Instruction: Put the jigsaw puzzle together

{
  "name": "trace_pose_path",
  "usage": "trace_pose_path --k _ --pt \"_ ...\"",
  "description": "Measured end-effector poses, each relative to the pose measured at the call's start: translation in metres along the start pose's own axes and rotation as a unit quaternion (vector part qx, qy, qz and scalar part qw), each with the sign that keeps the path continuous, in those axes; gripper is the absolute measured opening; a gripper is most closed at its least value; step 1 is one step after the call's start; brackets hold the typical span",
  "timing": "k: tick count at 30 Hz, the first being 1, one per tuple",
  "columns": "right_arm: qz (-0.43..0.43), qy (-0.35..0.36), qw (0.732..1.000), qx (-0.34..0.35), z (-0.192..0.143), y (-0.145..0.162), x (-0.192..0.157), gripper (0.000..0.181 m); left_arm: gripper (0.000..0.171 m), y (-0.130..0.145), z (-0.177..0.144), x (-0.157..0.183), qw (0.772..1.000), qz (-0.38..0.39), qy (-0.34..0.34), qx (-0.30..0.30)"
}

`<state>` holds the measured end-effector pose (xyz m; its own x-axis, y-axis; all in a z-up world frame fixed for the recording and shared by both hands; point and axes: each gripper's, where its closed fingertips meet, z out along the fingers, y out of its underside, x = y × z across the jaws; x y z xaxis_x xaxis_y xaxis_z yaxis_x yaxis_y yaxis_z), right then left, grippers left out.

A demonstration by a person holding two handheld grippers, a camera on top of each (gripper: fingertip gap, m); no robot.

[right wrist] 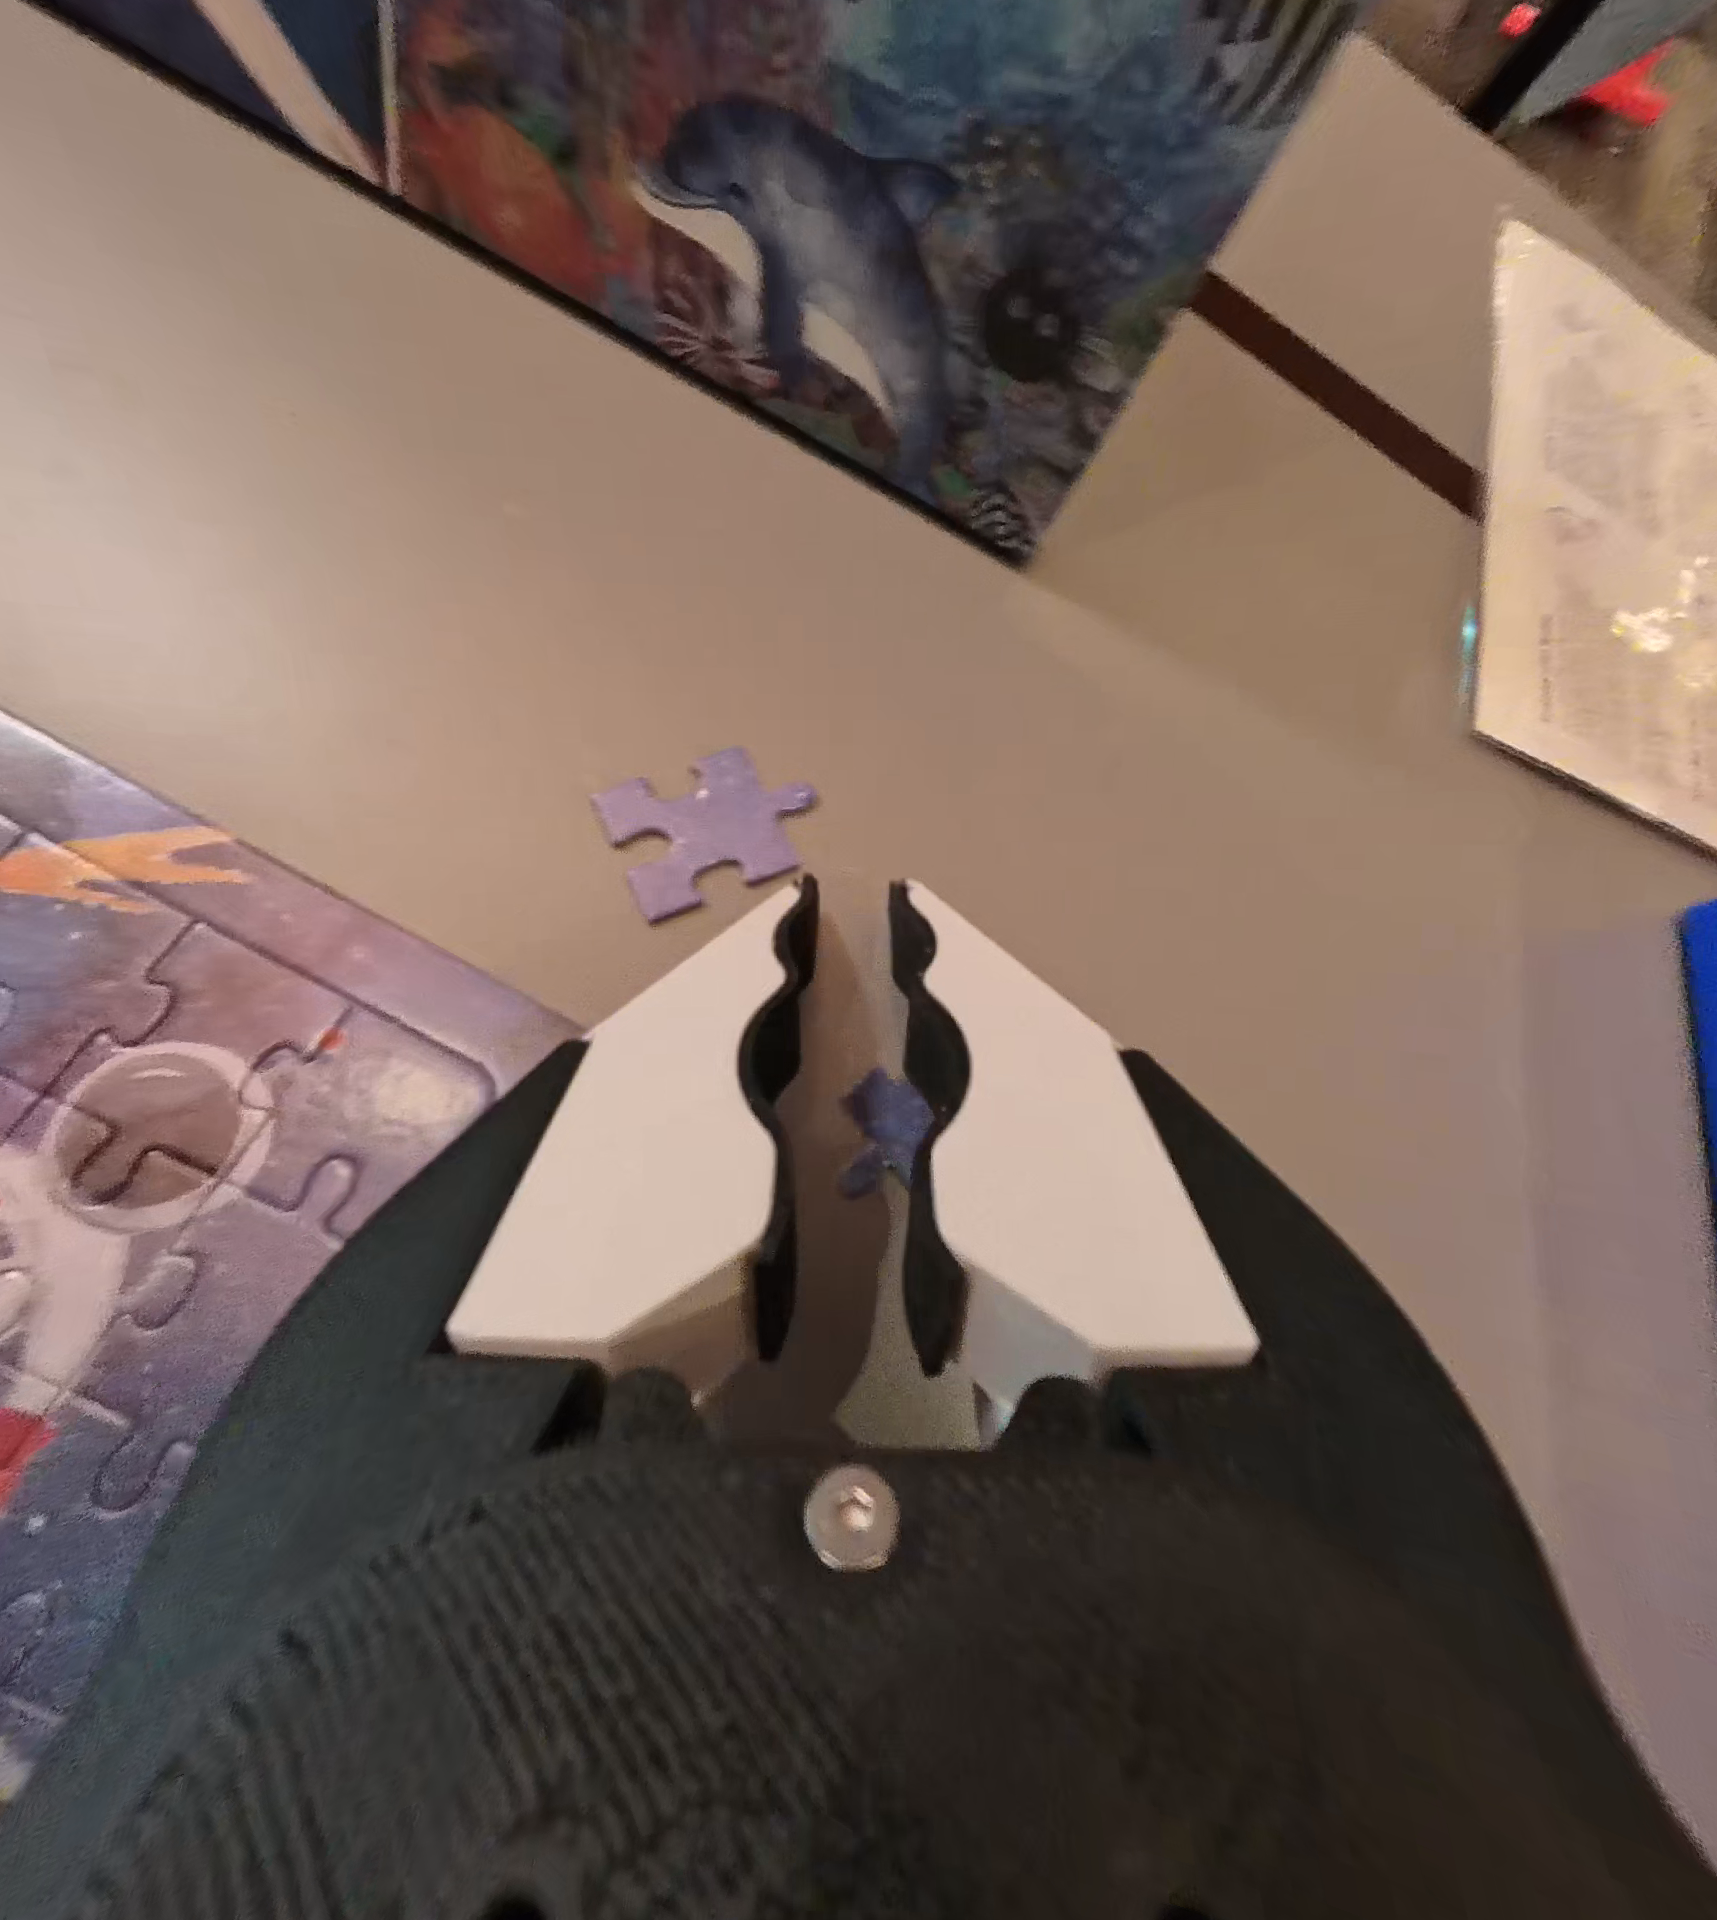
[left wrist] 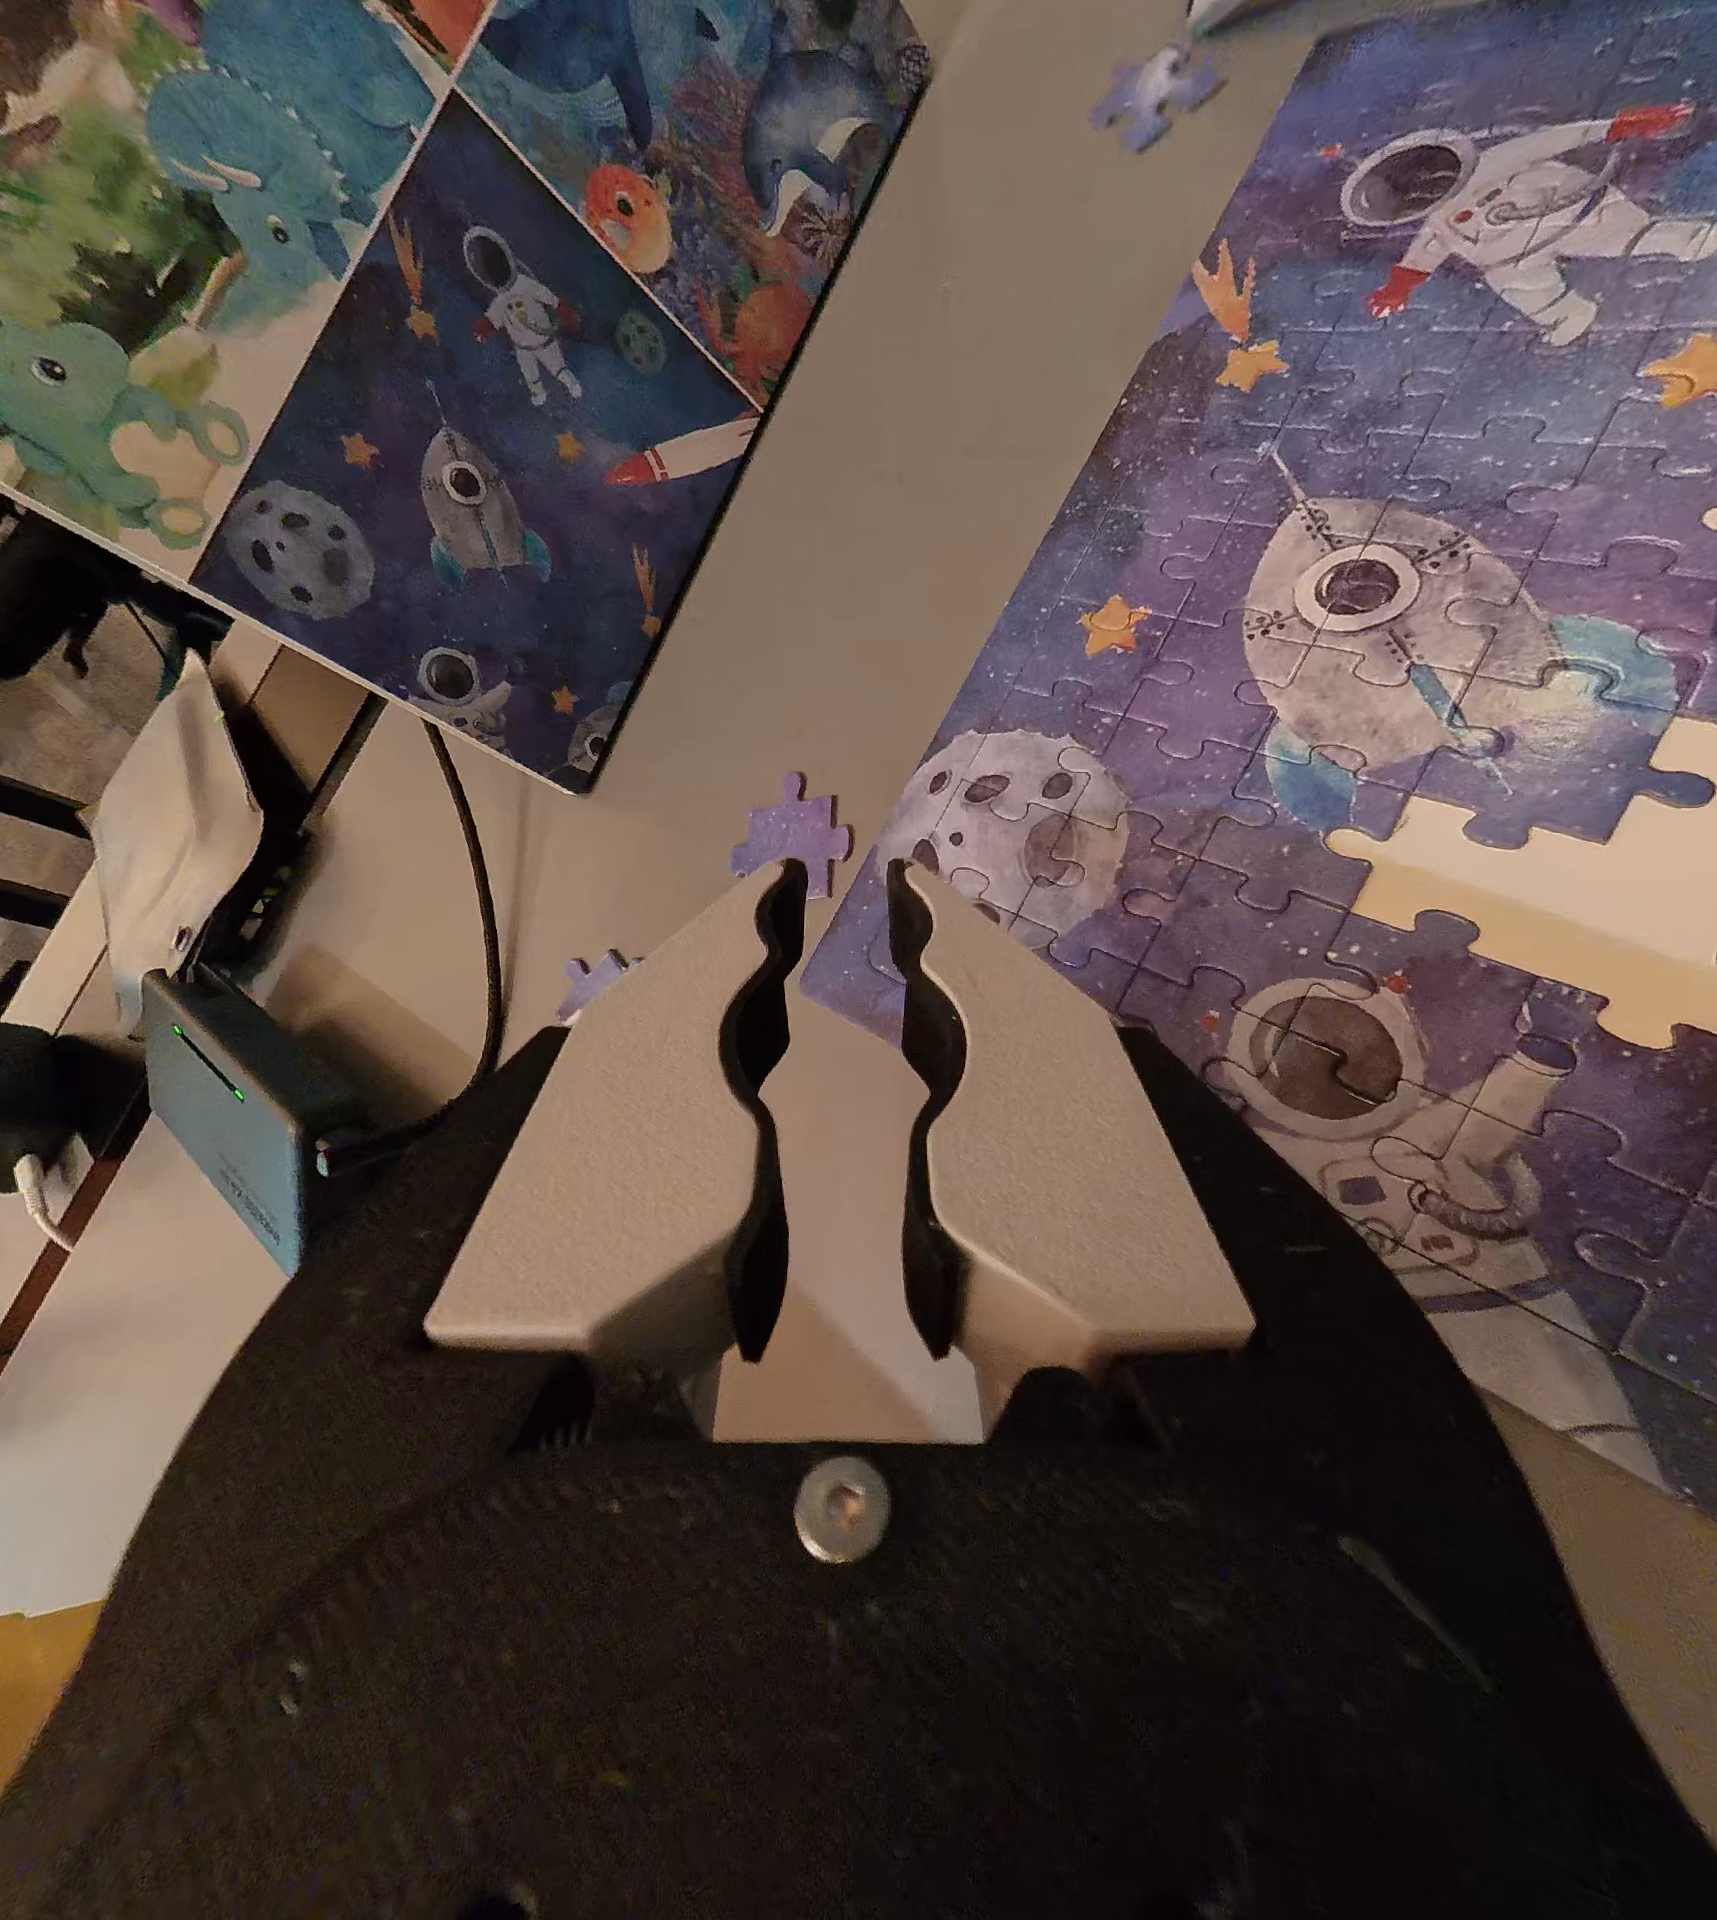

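While the left gripper [left wrist: 841,868] hangs over the pale table [left wrist: 833,540] with its fingers slightly apart and nothing between them, a loose lilac puzzle piece [left wrist: 792,836] lies flat just past its fingertips, at about twelve o'clock. A second pale piece [left wrist: 596,977] peeks out beside the left finger at nine o'clock. The space-themed jigsaw puzzle [left wrist: 1353,727] fills the two to four o'clock side of the left wrist view, mostly assembled, with bare gaps along its right edge. The puzzle box [left wrist: 438,343], printed with several pictures, sits at ten to eleven o'clock, and another stray piece [left wrist: 1155,88] rests at one o'clock near the top.

In the right wrist view, the right gripper [right wrist: 852,888] has its fingers parted by a narrow gap. A purple piece [right wrist: 708,826] lies on the table just off its tips at eleven o'clock. A darker blue piece [right wrist: 885,1127] shows in the gap between the fingers, close against the right one; I cannot tell whether it is gripped. The assembled puzzle [right wrist: 158,1091] spreads at eight to nine o'clock.
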<state>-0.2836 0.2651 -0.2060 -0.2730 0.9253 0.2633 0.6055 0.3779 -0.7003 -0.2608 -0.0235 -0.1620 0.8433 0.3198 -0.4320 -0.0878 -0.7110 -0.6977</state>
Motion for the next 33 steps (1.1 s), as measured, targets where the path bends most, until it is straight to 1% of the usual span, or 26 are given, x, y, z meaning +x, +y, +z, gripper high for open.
trace_pose_path --k 1,2,5,6,8,10,12,14,17,24,25,26,27,29,31,33 --pt "0.008 -0.001 1.0 0.008 -0.001 -0.001 0.003 0.015 0.014 0.001 0.0 -0.001 1.0 -0.002 0.001 0.0" --pt "0.023 -0.023 0.999 0.024 -0.003 -0.005 0.0 0.023 0.014 0.001 0.0 -0.001 1.0 -0.005 0.002 0.0" --pt "0.07 -0.121 0.987 0.081 -0.01 -0.023 -0.018 0.042 0.014 0.005 -0.003 -0.004 1.0 -0.01 0.003 0.002" --pt "0.079 -0.139 0.983 0.086 -0.01 -0.025 -0.019 0.047 0.014 0.005 -0.003 -0.004 1.0 -0.009 0.003 0.001" --pt "0.079 -0.156 0.982 0.077 -0.008 -0.021 -0.018 0.053 0.014 0.004 -0.003 -0.003 1.0 -0.007 0.002 0.002" --pt "0.063 -0.171 0.982 0.05 -0.001 -0.011 -0.02 0.059 0.014 0.004 -0.003 -0.002 1.0 -0.007 0.004 0.002" --pt "0.035 -0.187 0.981 0.033 0.002 -0.006 -0.023 0.058 0.014 0.005 -0.002 -0.002 1.0 -0.007 0.006 0.001" --pt "0.006 -0.185 0.982 0.035 0.003 -0.005 -0.023 0.048 0.014 0.006 -0.001 -0.001 1.0 -0.008 0.007 0.0" --pt "-0.001 -0.198 0.98 0.037 0.002 -0.005 -0.025 0.03 0.014 0.007 0.0 -0.002 1.0 -0.012 0.009 0.0" --pt "-0.016 -0.198 0.979 0.041 0.0 -0.005 -0.027 0.028 0.014 0.009 0.001 -0.002 1.0 -0.019 0.011 -0.002" --pt "-0.02 -0.199 0.979 0.045 -0.002 -0.005 -0.028 0.023 0.014 0.01 0.001 -0.003 1.0 -0.02 0.011 -0.002" --pt "-0.024 -0.203 0.977 0.053 -0.004 -0.007 -0.03 0.004 0.014 0.01 0.001 -0.003 1.0 -0.02 0.01 -0.003" --pt "-0.026 -0.205 0.976 0.063 -0.007 -0.01 -0.031 0.006 0.014 0.01 0.001 -0.004 1.0 -0.021 0.01 -0.003" --pt "-0.029 -0.212 0.974 0.069 -0.012 -0.013 -0.034 0.018 0.014 0.011 0.001 -0.005 1.0 -0.022 0.009 -0.003" --pt "-0.031 -0.193 0.978 0.067 -0.011 -0.013 -0.028 0.029 0.014 0.011 0.001 -0.005 1.0 -0.023 0.01 -0.003" --pt "-0.035 -0.167 0.982 0.079 -0.009 -0.017 -0.017 0.041 0.014 0.011 0.002 -0.004 1.0 -0.024 0.012 -0.004"
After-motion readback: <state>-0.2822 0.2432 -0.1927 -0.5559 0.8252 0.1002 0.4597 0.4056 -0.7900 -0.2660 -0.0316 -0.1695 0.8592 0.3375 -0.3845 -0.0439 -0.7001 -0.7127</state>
